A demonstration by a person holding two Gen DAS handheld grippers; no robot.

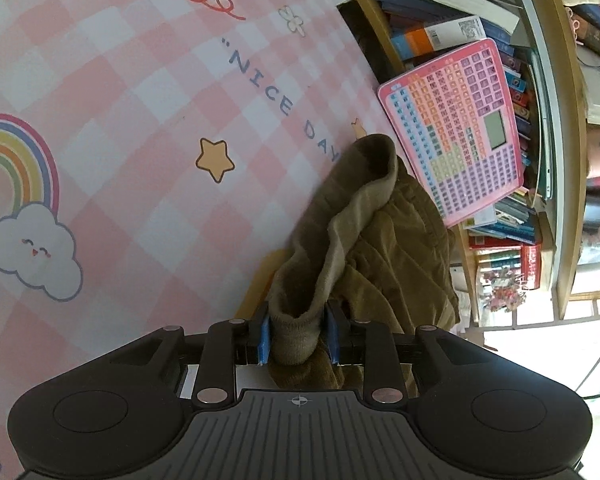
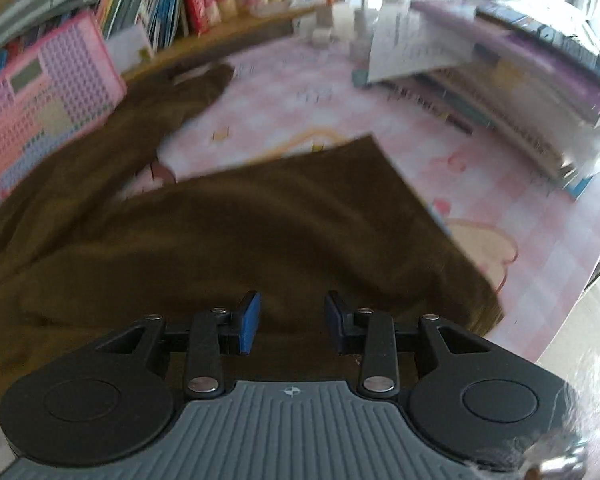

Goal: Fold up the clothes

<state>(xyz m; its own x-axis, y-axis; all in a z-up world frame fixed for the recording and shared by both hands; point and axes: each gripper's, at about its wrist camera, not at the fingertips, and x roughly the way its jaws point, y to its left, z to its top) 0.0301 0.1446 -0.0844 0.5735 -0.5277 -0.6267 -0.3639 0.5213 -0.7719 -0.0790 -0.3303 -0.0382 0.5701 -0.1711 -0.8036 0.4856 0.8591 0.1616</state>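
left gripper (image 1: 296,336) clamped on ribbed cuff of olive-brown garment (image 1: 364,236) — fabric bunched at right edge of pink checked mat (image 1: 140,120), right gripper (image 2: 292,320) jaws apart over the garment (image 2: 260,232) spread on the mat — holding nothing, view blurred

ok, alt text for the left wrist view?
The left tongs are shut on a ribbed cuff of an olive-brown garment, lifted over a pink checked mat printed with a rainbow, cloud and star. A pink keyboard toy leans against bookshelves behind.
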